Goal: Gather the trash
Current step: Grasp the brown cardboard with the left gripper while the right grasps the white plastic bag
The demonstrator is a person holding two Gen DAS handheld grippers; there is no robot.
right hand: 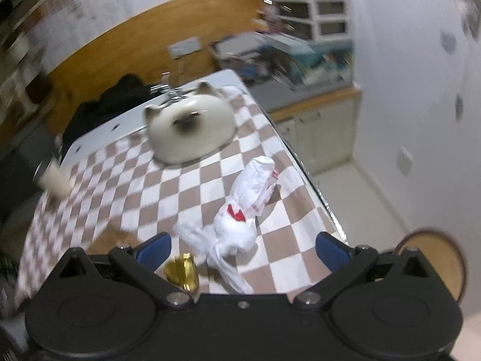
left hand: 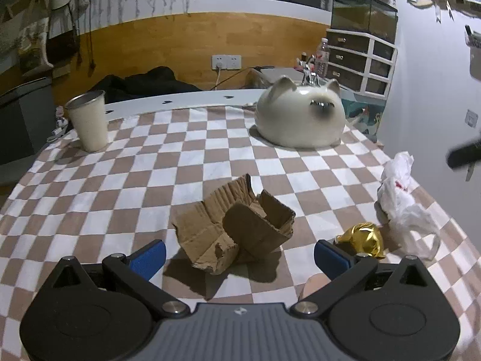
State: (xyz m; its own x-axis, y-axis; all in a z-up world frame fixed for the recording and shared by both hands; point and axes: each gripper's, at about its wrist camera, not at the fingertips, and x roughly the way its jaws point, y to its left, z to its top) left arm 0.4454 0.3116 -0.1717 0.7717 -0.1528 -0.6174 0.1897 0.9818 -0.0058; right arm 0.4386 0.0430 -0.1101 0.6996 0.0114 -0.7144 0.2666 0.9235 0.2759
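1. The left gripper (left hand: 240, 255) is spread wide and holds nothing; the torn cardboard piece (left hand: 237, 228) lies on the checkered cloth (left hand: 120, 180) just in front of it, near the bench's front edge.
2. The right gripper (right hand: 243, 248) is also spread and empty, above the crumpled white plastic bag (right hand: 249, 207) near the bench's right edge.
3. The gold foil wrapper (left hand: 363, 240) lies just beside the bag.
4. A cat-shaped ceramic container (left hand: 300, 114) stands toward the far right corner, a cream cup (left hand: 88, 120) at the far left.

Blurred cup (right hand: 54, 177), right wrist view.
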